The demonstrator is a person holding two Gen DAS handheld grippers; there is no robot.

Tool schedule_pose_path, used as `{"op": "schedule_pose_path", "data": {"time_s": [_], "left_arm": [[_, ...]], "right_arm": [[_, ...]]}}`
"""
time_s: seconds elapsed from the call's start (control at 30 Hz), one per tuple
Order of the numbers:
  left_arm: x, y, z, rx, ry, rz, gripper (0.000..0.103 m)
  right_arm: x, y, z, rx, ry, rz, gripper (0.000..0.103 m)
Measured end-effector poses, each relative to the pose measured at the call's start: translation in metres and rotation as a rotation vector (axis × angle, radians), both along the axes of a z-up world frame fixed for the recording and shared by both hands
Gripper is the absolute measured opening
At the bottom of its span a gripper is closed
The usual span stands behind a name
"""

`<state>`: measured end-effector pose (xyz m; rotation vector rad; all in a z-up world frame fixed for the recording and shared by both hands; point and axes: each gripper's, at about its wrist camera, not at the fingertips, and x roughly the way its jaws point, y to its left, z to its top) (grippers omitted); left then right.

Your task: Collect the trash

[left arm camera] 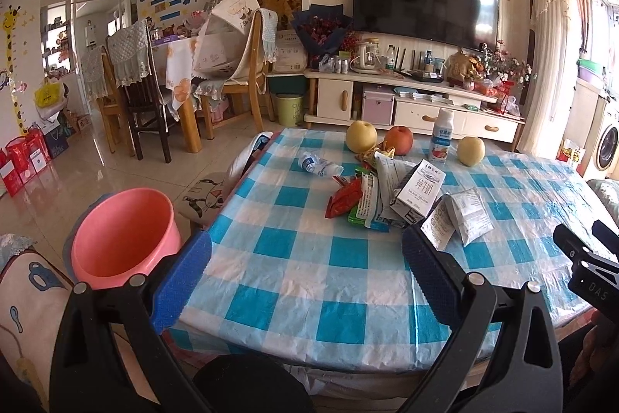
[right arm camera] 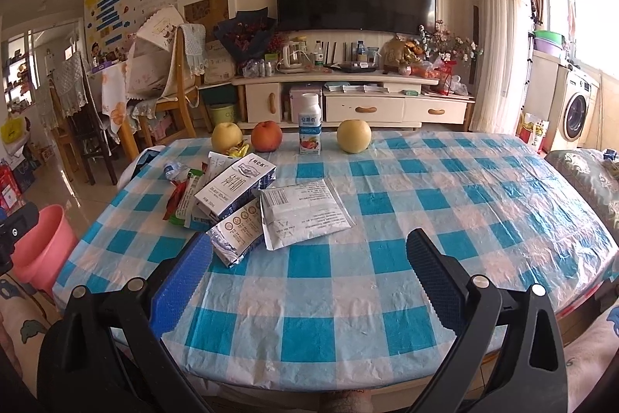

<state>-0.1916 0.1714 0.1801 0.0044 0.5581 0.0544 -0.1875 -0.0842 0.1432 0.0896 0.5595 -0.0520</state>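
Both tongs, left tongs (left arm camera: 305, 258) and right tongs (right arm camera: 309, 258), hang released over the bench (right arm camera: 387, 219), so pinch the nearest silver packet (right arm camera: 236, 231) by its edge, then drop into the pink bucket (left arm camera: 123, 235).

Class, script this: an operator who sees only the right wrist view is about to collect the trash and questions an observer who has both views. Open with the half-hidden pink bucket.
Operator: Is there anything in the pink bucket? Mine is cut off at the edge.
Observer: The left wrist view looks down into the pink bucket; the inside that shows is bare.
Operator: What is the clear thing behind the wrappers?
Observer: A crushed plastic bottle, lying on its side on the cloth, apart from the milk carton.
Operator: Is the left gripper holding anything?
Observer: No. The left gripper is open with nothing between its fingers.
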Motion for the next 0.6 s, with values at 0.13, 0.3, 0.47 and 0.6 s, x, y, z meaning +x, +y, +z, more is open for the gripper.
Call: {"op": "schedule_pose_path", "data": {"time_s": [0.13, 0.3, 0.47, 0.6], "left_arm": [[0.012, -0.002, -0.010, 0.015, 0.011, 0.015, 0.099], [0.024, -0.009, -0.024, 0.032, 0.042, 0.006, 0.099], [0.035, -0.022, -0.034, 0.073, 0.046, -0.024, 0.099], [0.046, -0.032, -0.041, 0.093, 0.045, -0.053, 0.099]], "right_arm": [[0.011, -0.005, -0.005, 0.027, 0.018, 0.024, 0.099], [0.023, -0.018, -0.010, 0.087, 0.039, 0.018, 0.099], [0.037, -0.025, -0.013, 0.116, 0.060, 0.009, 0.099], [0.052, -0.035, -0.016, 0.160, 0.086, -0.004, 0.099]]}}
